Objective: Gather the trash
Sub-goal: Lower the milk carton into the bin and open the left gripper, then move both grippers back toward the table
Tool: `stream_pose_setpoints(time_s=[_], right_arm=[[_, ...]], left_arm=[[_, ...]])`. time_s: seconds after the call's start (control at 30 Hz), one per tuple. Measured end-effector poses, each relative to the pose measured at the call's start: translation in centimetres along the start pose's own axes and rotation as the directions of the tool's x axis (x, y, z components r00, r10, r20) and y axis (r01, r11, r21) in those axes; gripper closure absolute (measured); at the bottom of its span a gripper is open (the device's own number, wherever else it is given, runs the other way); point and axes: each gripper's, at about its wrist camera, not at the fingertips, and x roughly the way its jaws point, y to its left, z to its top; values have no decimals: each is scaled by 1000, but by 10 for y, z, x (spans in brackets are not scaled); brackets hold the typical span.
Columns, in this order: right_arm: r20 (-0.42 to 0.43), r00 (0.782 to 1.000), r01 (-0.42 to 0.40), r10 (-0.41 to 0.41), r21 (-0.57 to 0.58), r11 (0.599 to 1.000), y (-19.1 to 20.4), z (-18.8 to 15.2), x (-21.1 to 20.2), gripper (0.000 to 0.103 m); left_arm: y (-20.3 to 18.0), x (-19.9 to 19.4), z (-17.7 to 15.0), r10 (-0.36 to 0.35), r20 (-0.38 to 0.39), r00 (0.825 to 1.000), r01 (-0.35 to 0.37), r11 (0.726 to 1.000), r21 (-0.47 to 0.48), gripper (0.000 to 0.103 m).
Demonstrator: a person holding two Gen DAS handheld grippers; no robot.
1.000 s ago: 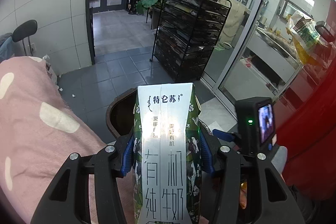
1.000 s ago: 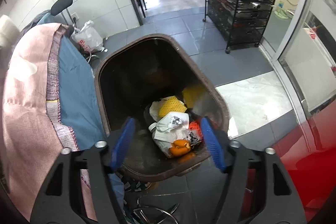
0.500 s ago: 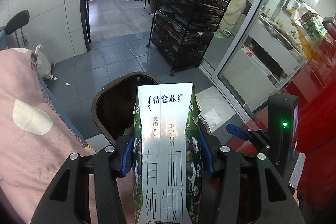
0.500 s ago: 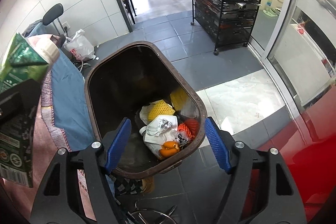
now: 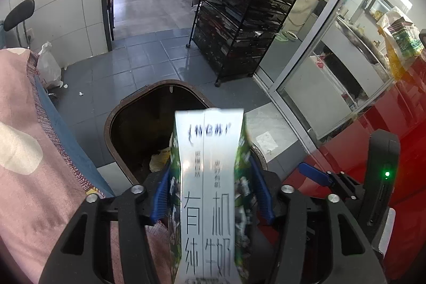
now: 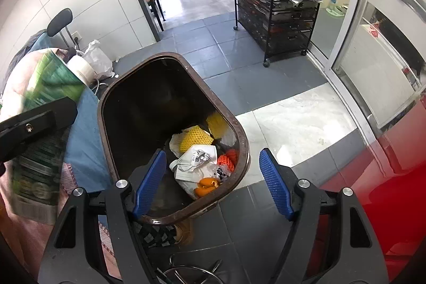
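A tall white and green milk carton [image 5: 207, 190] stands between the blue pads of my left gripper [image 5: 210, 177], above the near rim of a brown trash bin [image 5: 117, 119]. The jaws are opening, the pads stand slightly clear of the carton's sides, and the carton is motion-blurred. The right wrist view shows the same carton [image 6: 45, 87] at far left, beside the bin [image 6: 106, 87]. My right gripper [image 6: 213, 177] hangs open over the bin's near end with nothing between its fingers. Below it lies trash [image 6: 197, 161]: white wrappers, yellow foam net, orange peel.
A pink and blue cloth [image 5: 32, 151] covers something left of the bin. A red surface [image 5: 372, 137] lies on the right. A black wheeled rack [image 5: 239, 17] stands behind, next to a glass partition. A white plastic bag [image 5: 48, 65] sits by the wall.
The left gripper's pads have spread away from the carton, which now looks blurred and sits lower in view. The left hand moved forward and down over the bin. The right gripper shifted slightly.
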Motion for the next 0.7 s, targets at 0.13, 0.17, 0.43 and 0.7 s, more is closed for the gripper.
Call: stream_pose_setpoints(time_s=[0.13, 0.17, 0.43, 0.7], right_arm=[[-1, 1000, 3, -3, 0, 1000, -1, 0, 0, 31], [-1, 1000, 3, -3, 0, 1000, -2, -1, 0, 31], [10, 1000, -8, 8, -9, 1000, 3, 0, -4, 31], [34, 998, -47, 49, -61, 997, 26, 6, -14, 23]], left_arm=[[6, -9, -2, -17, 48, 999, 19, 999, -40, 16], [6, -10, -1, -16, 52, 999, 18, 999, -38, 15], [2, -38, -8, 12, 117, 993, -11, 1000, -7, 10], [16, -76, -19, 76, 192, 978, -72, 997, -26, 7]])
